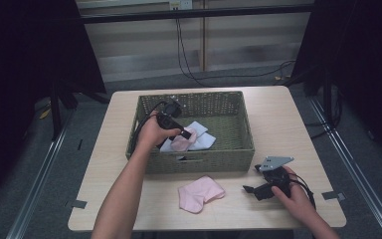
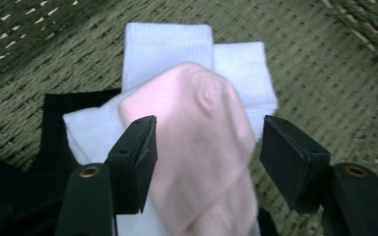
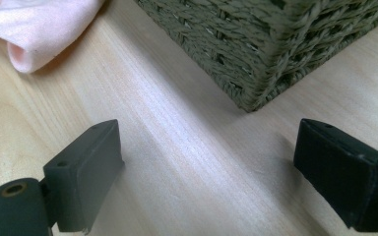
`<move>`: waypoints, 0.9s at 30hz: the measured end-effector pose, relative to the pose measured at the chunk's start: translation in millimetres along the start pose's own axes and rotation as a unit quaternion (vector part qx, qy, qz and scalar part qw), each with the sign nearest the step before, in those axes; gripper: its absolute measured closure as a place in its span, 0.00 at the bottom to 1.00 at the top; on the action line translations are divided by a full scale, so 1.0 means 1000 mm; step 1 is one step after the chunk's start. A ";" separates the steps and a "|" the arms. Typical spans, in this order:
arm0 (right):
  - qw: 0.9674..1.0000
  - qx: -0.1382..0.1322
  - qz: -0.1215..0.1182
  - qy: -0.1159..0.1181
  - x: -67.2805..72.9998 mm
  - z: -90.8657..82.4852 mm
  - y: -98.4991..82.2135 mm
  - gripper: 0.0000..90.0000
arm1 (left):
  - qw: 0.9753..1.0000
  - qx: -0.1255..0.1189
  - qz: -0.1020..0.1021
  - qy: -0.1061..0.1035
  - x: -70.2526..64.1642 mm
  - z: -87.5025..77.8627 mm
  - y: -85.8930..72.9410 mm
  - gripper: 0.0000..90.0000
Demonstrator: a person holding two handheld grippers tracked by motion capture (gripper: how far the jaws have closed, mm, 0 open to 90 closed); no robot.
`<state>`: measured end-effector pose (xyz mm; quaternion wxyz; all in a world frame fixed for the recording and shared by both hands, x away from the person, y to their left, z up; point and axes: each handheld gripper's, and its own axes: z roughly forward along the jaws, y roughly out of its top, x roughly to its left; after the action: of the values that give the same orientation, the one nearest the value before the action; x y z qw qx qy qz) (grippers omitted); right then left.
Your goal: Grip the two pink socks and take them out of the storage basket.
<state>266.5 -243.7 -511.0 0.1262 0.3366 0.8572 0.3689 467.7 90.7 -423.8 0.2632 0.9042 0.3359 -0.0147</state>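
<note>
Right claw [image 3: 206,162] gapes near basket [image 3: 256,54] corner

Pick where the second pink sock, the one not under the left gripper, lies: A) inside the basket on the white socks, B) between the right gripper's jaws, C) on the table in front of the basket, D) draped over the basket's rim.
C: the second pink sock lies flat on the table just in front of the basket, with the right gripper open beside it.

pink sock [image 2: 202,147] over white socks [image 2: 167,46], seemingly loose.
</note>
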 end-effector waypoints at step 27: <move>1.000 0.000 0.000 0.000 0.000 0.000 0.000 0.11 | 0.999 0.040 -0.024 0.012 0.003 0.009 -0.002 0.91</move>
<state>266.5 -243.7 -511.0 0.1262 0.3367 0.8571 0.3688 469.8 89.1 -433.3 0.2227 0.9057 0.3599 -0.0240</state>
